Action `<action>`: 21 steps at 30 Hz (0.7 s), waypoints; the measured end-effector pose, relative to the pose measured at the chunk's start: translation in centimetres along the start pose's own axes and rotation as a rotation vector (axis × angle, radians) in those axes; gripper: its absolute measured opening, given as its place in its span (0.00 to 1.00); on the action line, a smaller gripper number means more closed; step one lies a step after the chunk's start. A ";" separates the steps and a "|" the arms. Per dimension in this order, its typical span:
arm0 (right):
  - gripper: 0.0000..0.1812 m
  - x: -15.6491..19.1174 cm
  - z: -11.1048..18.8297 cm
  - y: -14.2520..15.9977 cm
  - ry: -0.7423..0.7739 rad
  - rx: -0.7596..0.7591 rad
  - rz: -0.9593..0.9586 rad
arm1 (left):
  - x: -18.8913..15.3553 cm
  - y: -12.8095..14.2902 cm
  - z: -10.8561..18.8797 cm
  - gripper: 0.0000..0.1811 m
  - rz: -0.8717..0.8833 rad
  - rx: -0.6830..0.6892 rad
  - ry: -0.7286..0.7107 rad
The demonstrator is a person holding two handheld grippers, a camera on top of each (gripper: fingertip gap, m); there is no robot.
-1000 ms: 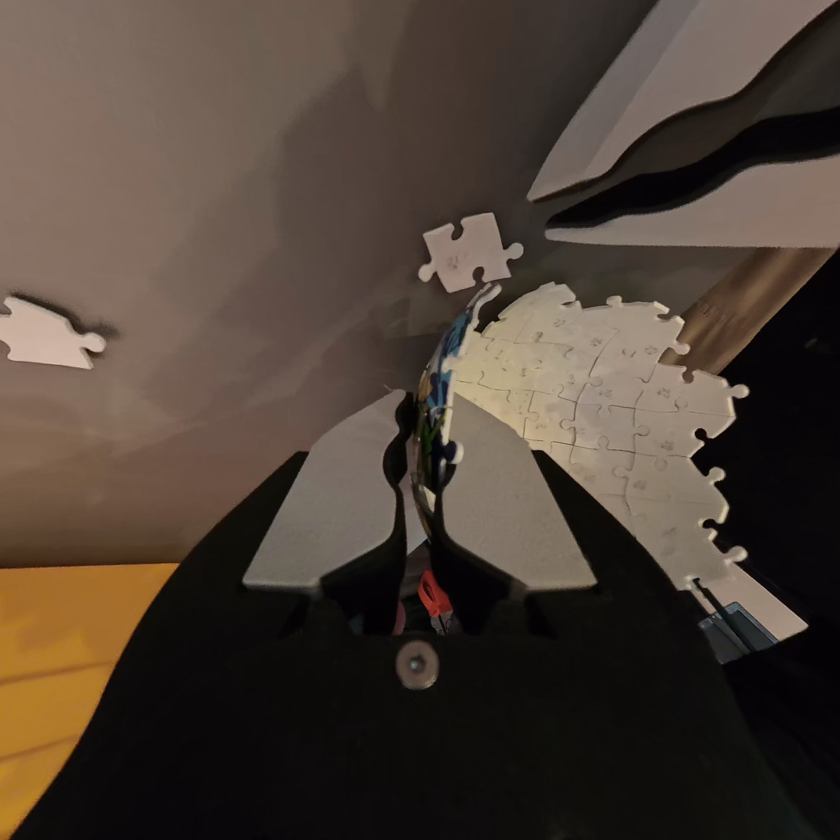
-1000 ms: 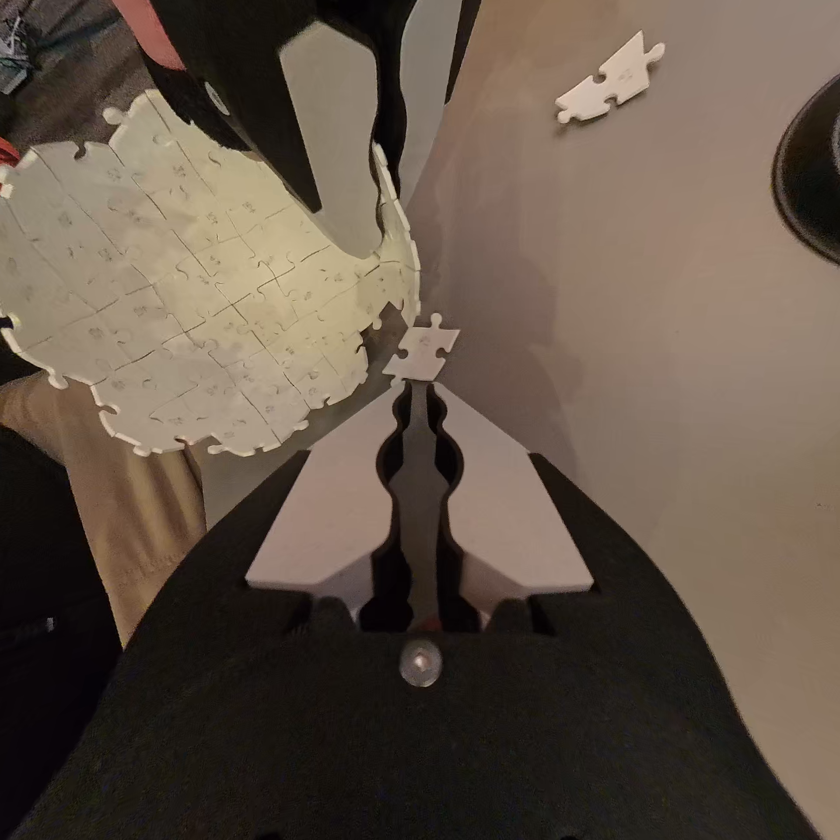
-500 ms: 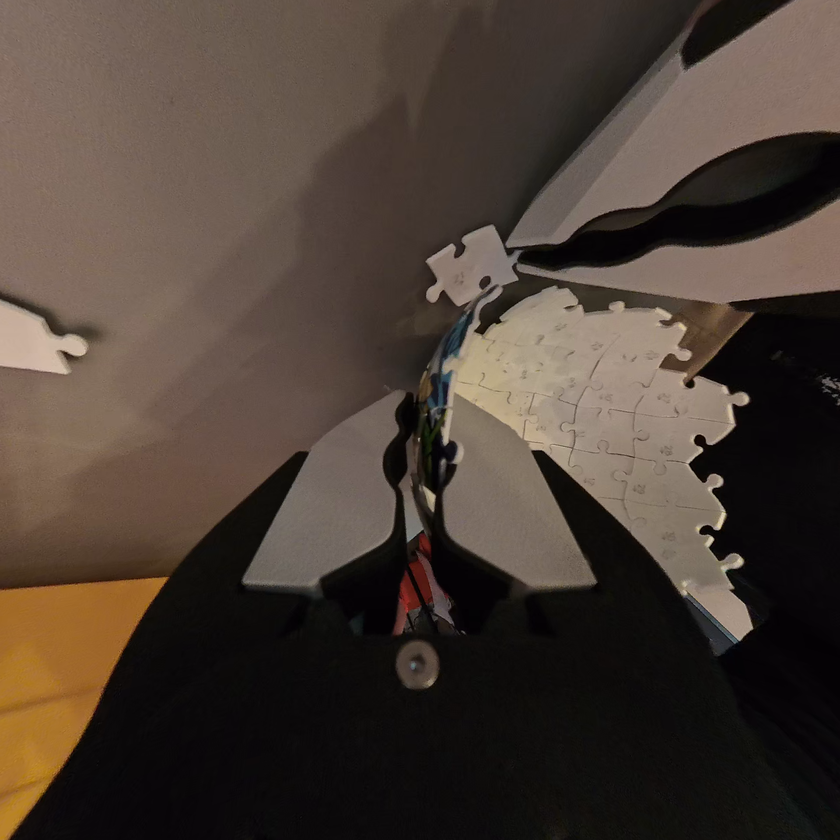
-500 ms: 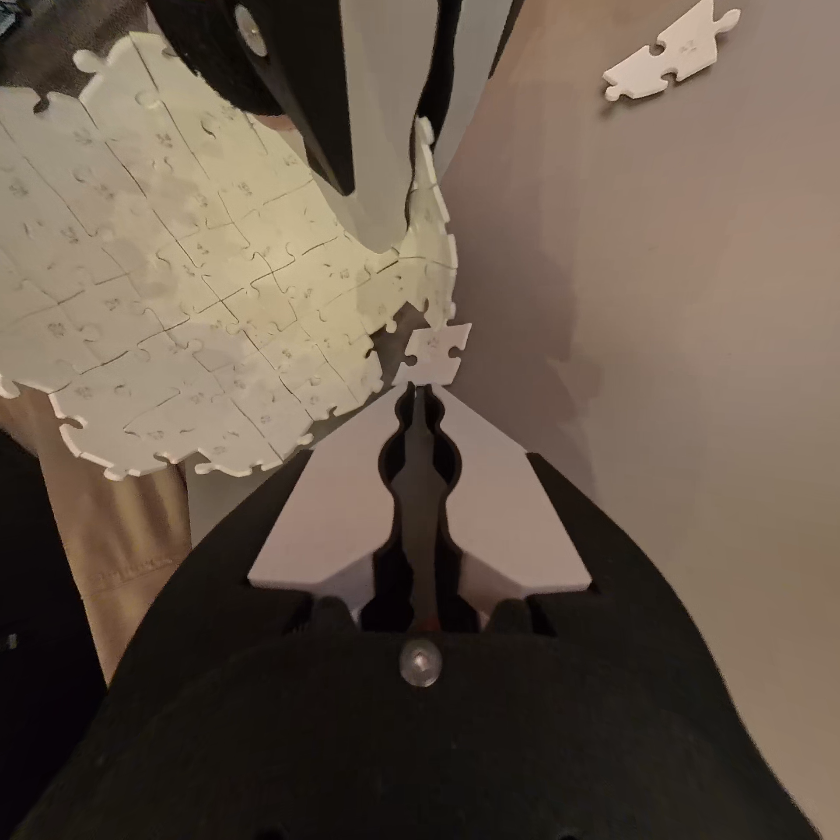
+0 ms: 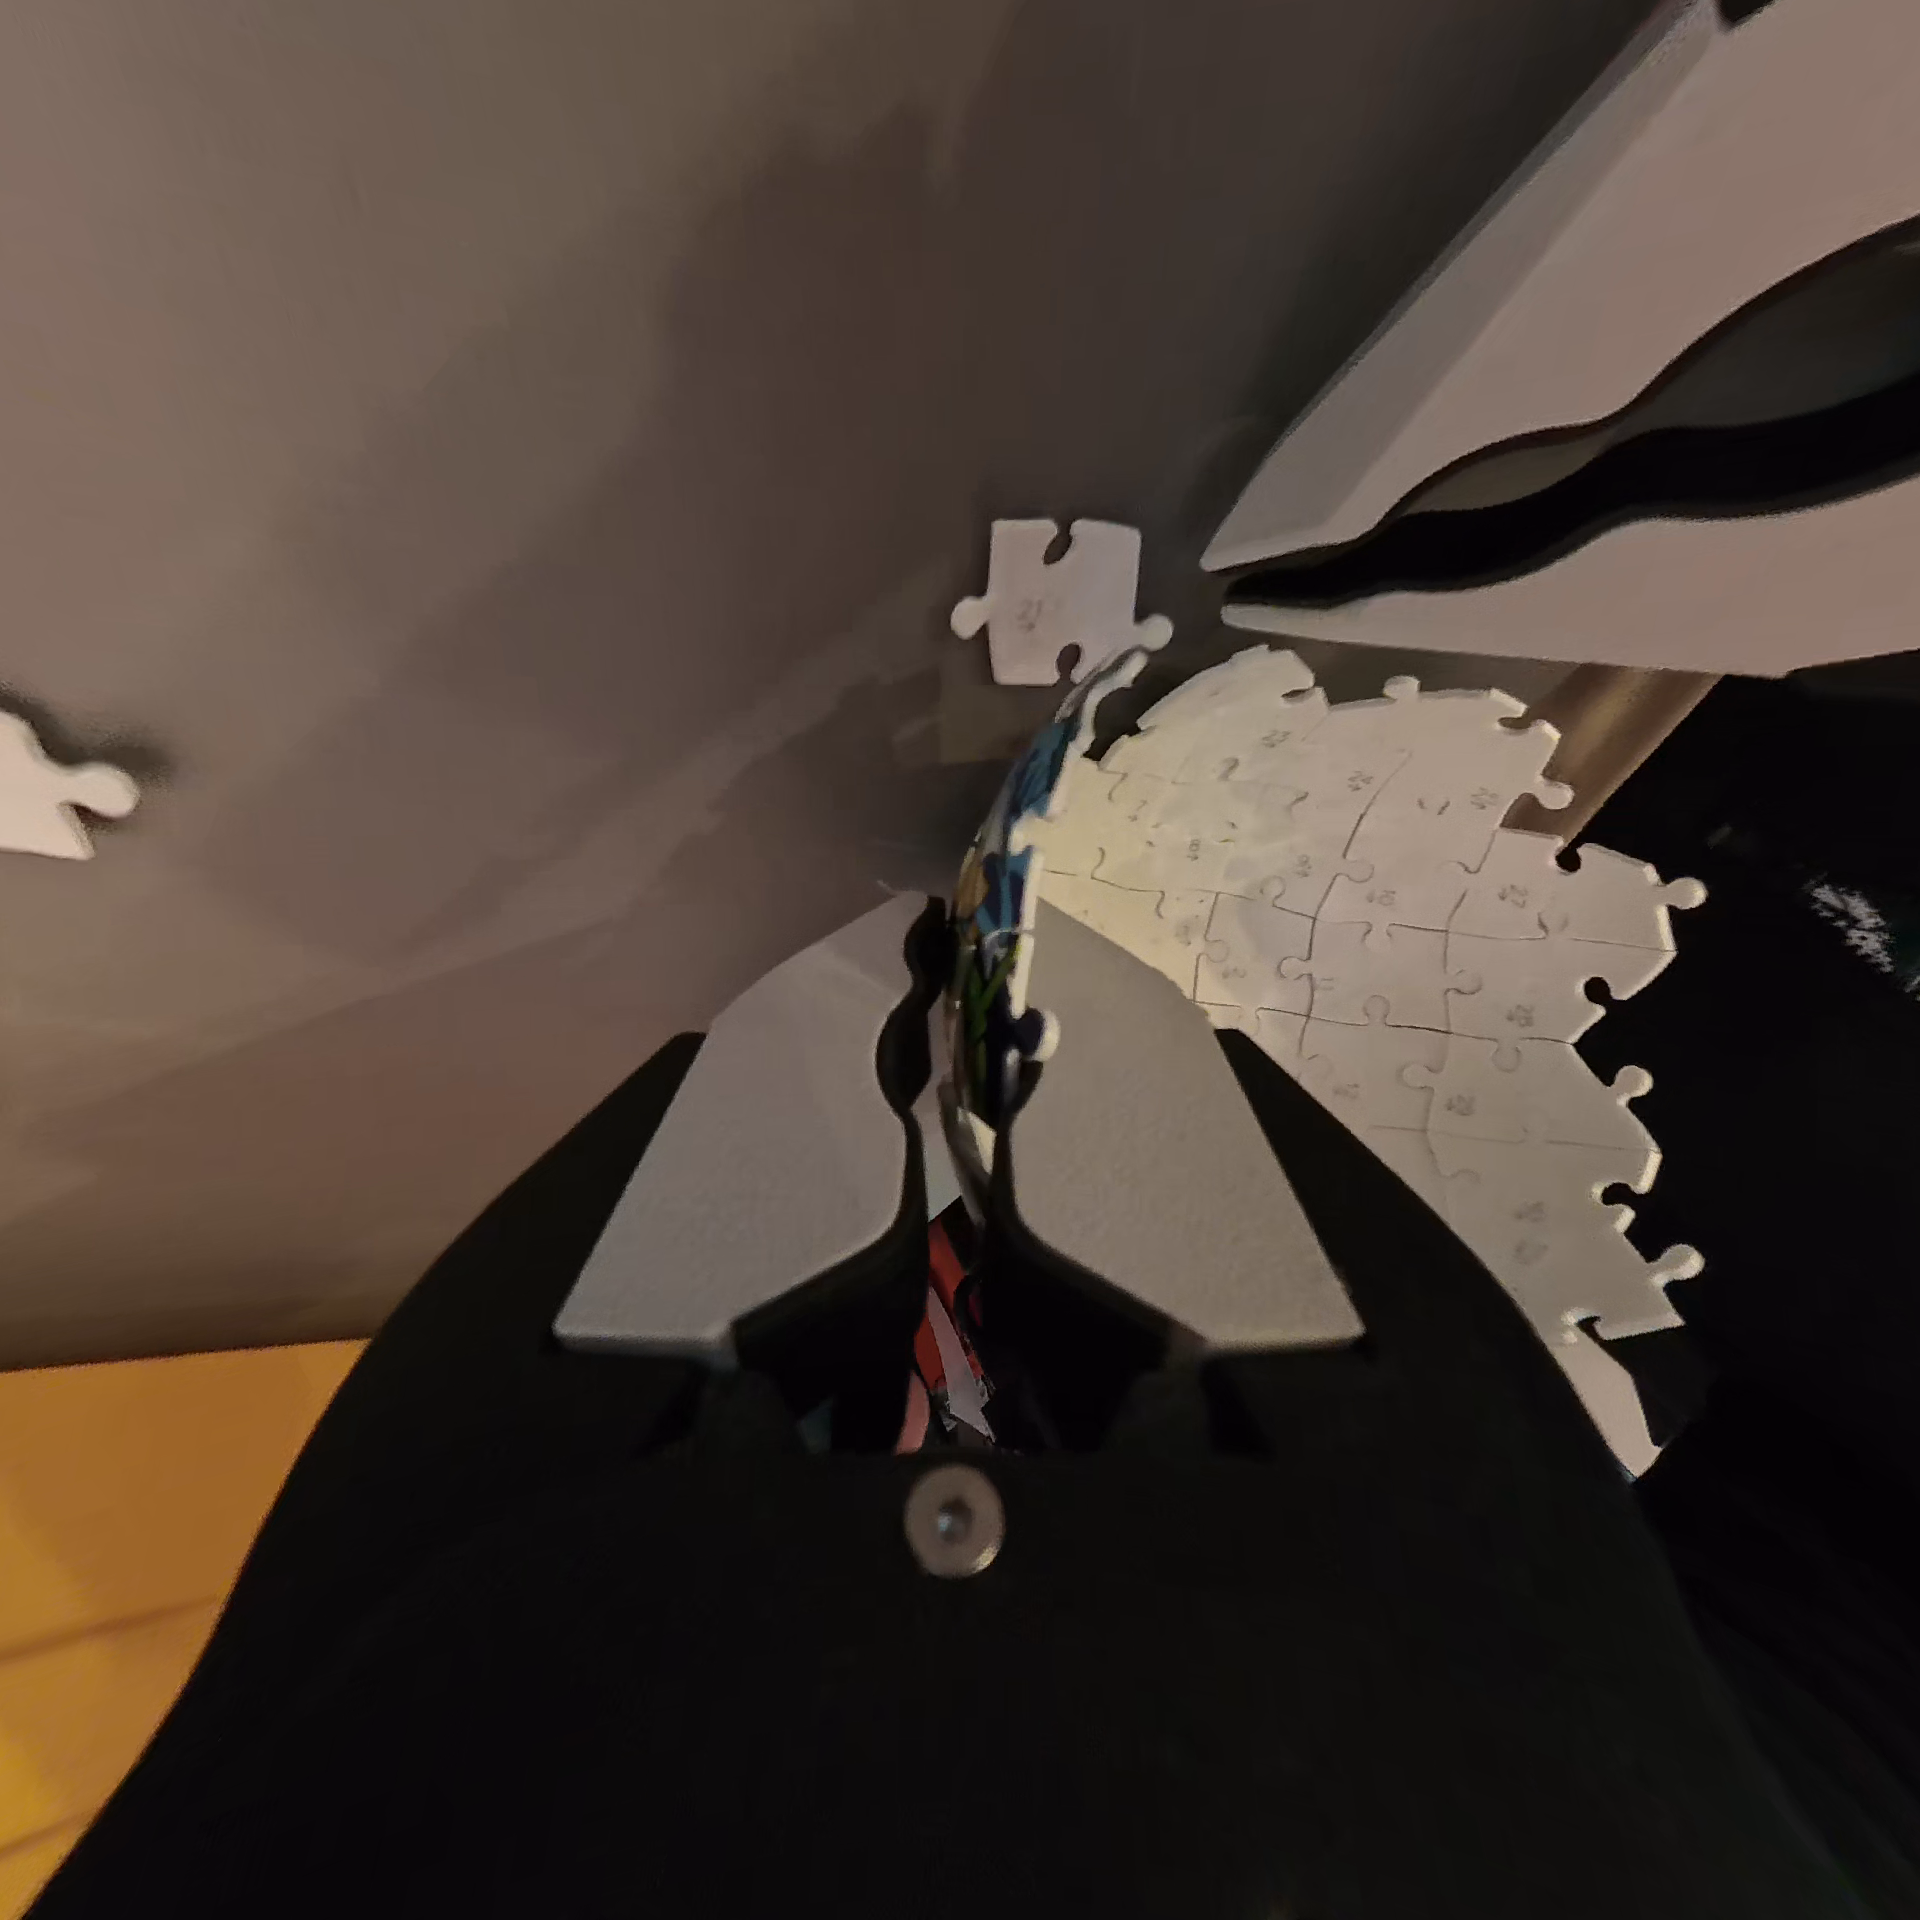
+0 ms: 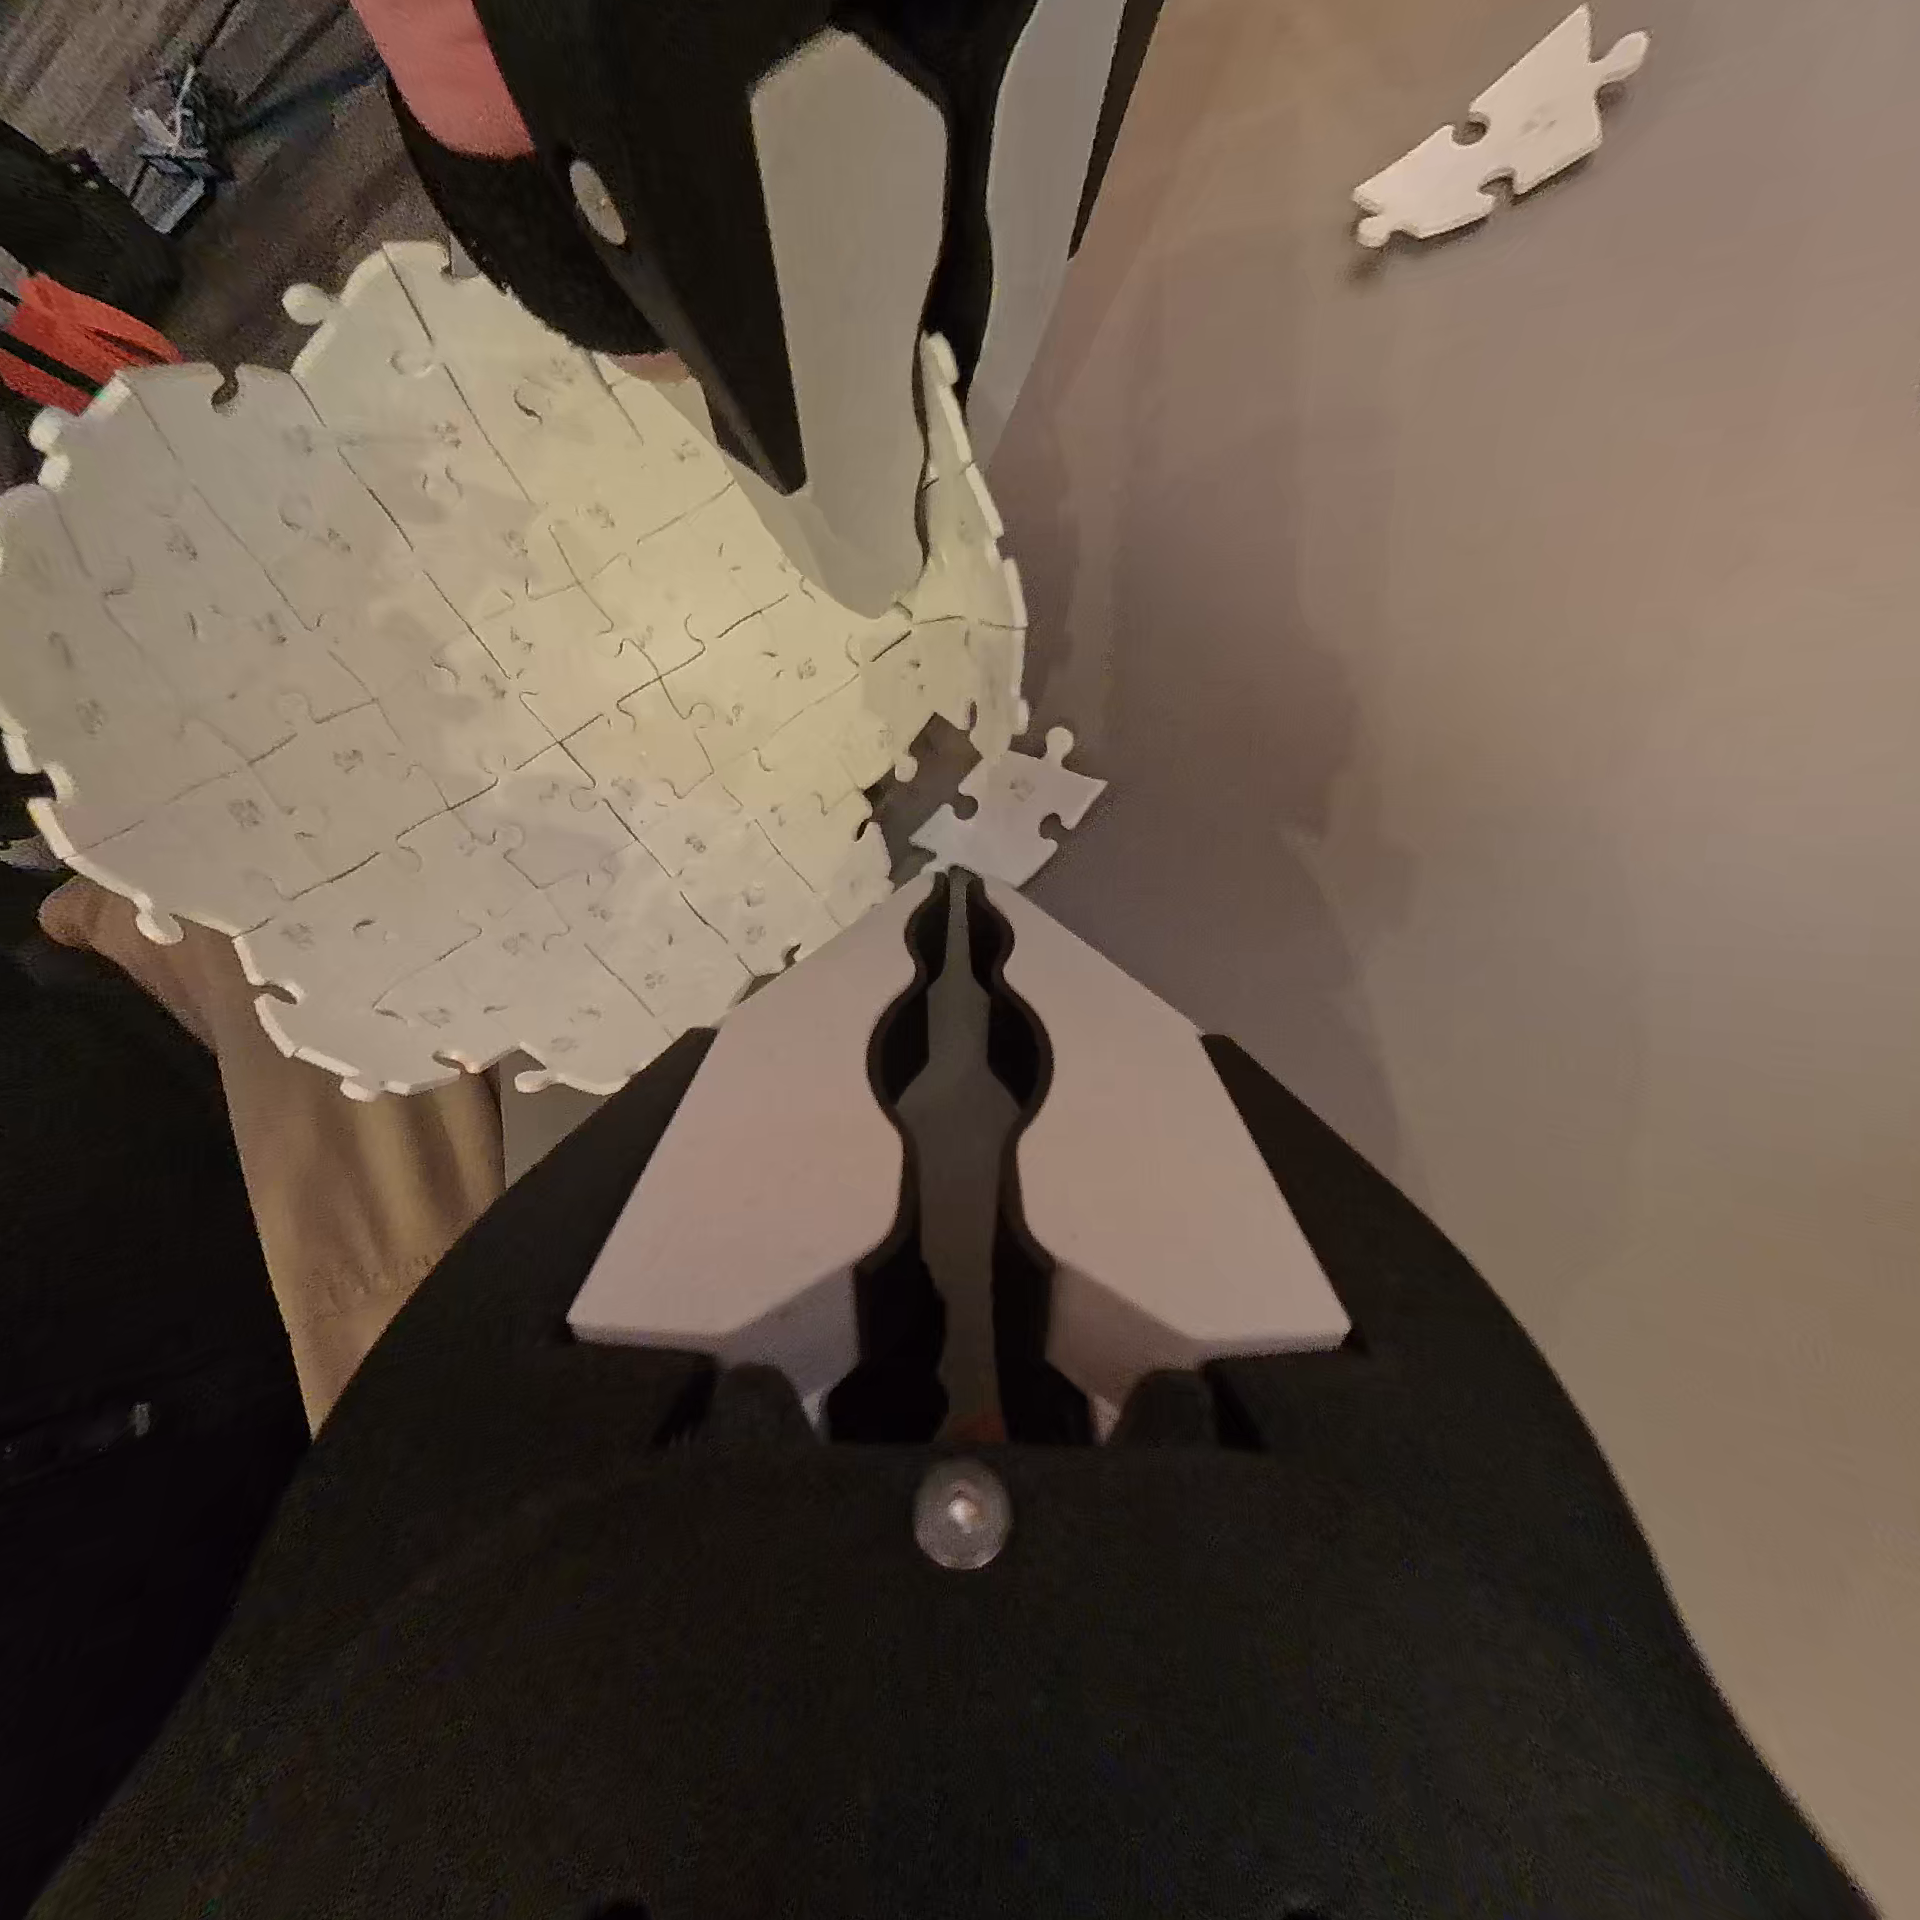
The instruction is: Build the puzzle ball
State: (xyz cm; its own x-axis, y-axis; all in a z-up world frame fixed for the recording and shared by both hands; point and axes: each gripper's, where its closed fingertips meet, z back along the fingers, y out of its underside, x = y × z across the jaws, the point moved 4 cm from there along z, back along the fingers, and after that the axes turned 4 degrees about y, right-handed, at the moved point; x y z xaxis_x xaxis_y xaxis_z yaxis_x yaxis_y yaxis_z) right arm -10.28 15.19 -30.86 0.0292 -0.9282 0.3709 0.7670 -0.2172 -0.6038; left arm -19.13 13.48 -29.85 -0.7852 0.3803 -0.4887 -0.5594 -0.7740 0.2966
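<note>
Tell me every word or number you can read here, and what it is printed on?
Half-built puzzle ball, white inner side: a small faint mark on each piece, all too small to read.
Single puzzle piece at the right gripper's tips: one faint mark, too blurred to read.
Joined pair of pieces on the table: nothing readable.
No other writing shows.
</note>
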 end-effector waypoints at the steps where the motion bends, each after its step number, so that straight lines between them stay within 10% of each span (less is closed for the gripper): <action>1: 0.01 -0.1 0.2 0.1 -0.003 0.006 0.002 | -0.1 -0.2 0.0 0.03 0.000 -0.003 0.006; 21: 0.02 -0.3 1.0 -0.2 -0.059 -0.001 0.112 | 0.0 -0.7 0.0 0.03 0.111 -0.021 0.089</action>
State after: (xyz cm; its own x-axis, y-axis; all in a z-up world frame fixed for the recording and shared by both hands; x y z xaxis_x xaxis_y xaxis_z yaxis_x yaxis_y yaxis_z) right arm -9.81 15.81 -30.11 0.1523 -0.9274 0.3417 0.7560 -0.1134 -0.6447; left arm -18.77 13.99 -30.09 -0.8148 0.2462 -0.5248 -0.4641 -0.8196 0.3360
